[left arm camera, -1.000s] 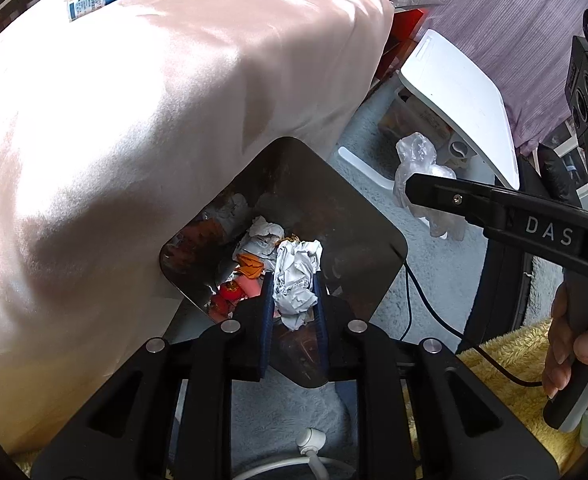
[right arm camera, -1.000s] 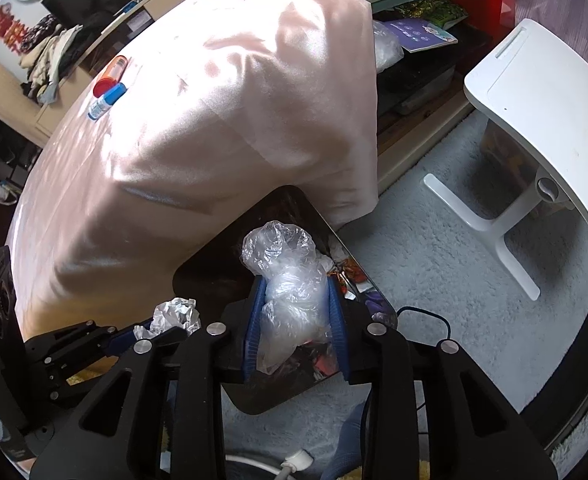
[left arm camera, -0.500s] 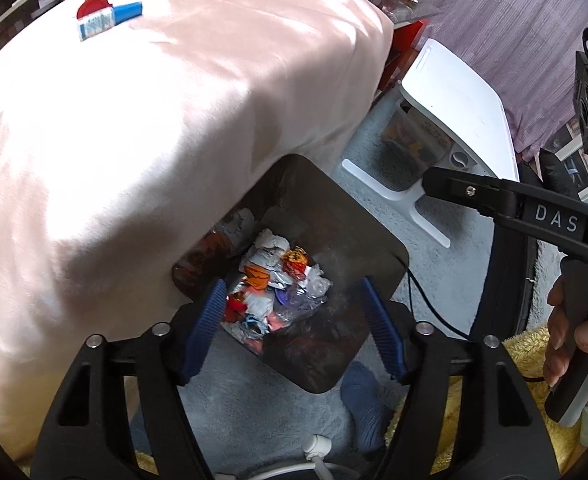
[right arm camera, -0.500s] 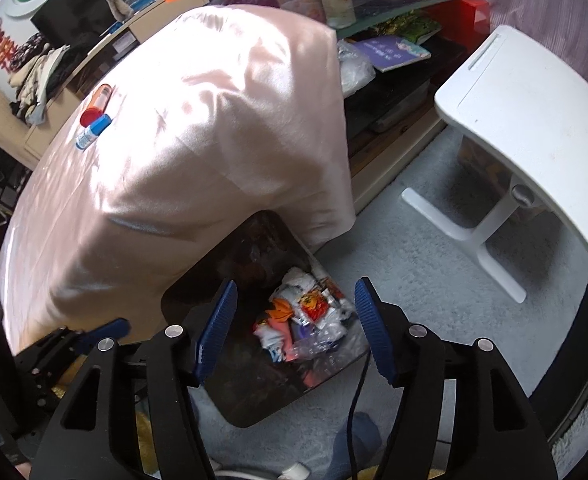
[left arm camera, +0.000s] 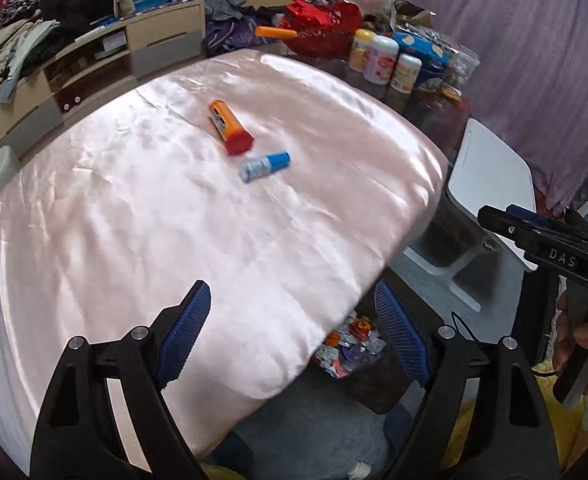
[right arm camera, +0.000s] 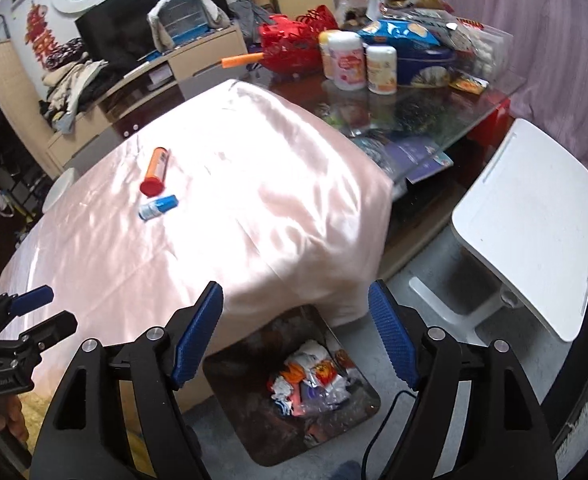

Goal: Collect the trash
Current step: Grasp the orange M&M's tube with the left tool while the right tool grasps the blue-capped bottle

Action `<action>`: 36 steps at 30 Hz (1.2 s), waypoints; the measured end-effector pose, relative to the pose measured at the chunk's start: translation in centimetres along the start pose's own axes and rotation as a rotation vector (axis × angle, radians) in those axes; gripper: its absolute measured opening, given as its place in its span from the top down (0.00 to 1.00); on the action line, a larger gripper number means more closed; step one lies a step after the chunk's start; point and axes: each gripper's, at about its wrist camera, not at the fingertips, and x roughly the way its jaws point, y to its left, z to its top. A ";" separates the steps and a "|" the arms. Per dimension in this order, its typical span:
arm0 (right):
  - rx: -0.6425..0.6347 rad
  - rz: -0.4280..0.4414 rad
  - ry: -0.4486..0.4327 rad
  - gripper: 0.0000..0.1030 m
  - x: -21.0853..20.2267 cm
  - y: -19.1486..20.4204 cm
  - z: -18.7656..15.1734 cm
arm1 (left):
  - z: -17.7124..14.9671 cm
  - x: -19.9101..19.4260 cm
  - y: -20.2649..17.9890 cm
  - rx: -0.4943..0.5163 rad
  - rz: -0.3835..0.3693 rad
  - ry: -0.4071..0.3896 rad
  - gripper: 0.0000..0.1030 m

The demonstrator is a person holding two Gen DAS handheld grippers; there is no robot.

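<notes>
A dark metal trash bin (right arm camera: 358, 412) stands on the floor at the table's corner, with crumpled wrappers and plastic (right arm camera: 310, 380) inside; it also shows in the left wrist view (left arm camera: 374, 384), partly hidden by the cloth. An orange tube with a red cap (left arm camera: 229, 126) (right arm camera: 156, 172) and a small blue and white bottle (left arm camera: 264, 166) (right arm camera: 158, 207) lie on the pink tablecloth (left arm camera: 154, 220). My left gripper (left arm camera: 294, 332) is open and empty above the table's near edge. My right gripper (right arm camera: 296, 332) is open and empty above the bin.
A white folding side table (right arm camera: 530, 232) stands right of the bin. A glass table (right arm camera: 434, 120) behind holds jars, snack bags and a red basket. A black cable (right arm camera: 390, 420) runs across the grey carpet. A TV cabinet (left arm camera: 94, 64) lines the far wall.
Both grippers opened and dropped their trash, a white paper wad and a clear plastic bag, into the bin. Both then rose and tilted up toward the tabletop.
</notes>
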 end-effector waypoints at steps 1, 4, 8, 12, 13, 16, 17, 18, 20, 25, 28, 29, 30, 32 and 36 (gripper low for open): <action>-0.014 0.008 -0.002 0.26 0.2 0.7 0.7 | 0.6 -0.3 0.8 -0.008 0.015 -0.009 0.22; -0.046 0.035 -0.001 0.26 1.0 2.8 2.5 | 2.2 -0.6 3.1 -0.039 0.066 -0.021 0.22; -0.081 0.073 0.019 0.26 3.2 5.8 3.8 | 3.7 0.1 5.9 -0.058 0.128 -0.021 0.22; -0.123 0.112 0.060 0.26 6.1 9.0 3.9 | 5.1 1.2 8.6 -0.070 0.169 -0.008 0.22; -0.136 0.117 0.069 0.26 6.9 9.8 4.0 | 5.4 1.6 9.3 -0.079 0.172 -0.002 0.22; -0.174 0.115 0.086 0.27 9.2 11.8 4.3 | 6.5 2.9 10.9 -0.103 0.178 0.015 0.22; -0.185 0.113 0.090 0.27 9.9 12.4 4.3 | 6.8 3.2 11.3 -0.107 0.179 0.019 0.22; -0.195 0.116 0.097 0.27 10.8 13.1 4.4 | 7.3 3.6 11.8 -0.109 0.181 0.022 0.22; -0.212 0.119 0.114 0.27 12.2 14.2 4.4 | 8.0 4.3 12.4 -0.112 0.190 0.024 0.22; -0.253 0.126 0.116 0.25 14.6 16.3 4.6 | 9.3 5.9 14.2 -0.121 0.200 0.035 0.22; -0.275 0.129 0.105 0.27 15.2 17.1 5.1 | 9.8 6.6 14.8 -0.130 0.200 0.041 0.22; -0.282 0.127 0.102 0.27 15.3 17.3 5.3 | 10.0 6.8 15.0 -0.134 0.197 0.042 0.22; -0.292 0.122 0.098 0.30 15.5 17.4 5.4 | 10.1 7.0 15.1 -0.137 0.194 0.043 0.22; -0.328 0.081 0.078 0.43 15.6 17.7 5.4 | 10.3 7.3 15.1 -0.139 0.189 0.044 0.22; -0.324 0.079 0.073 0.43 15.4 16.8 5.4 | 11.2 8.1 14.2 -0.126 0.175 0.046 0.22</action>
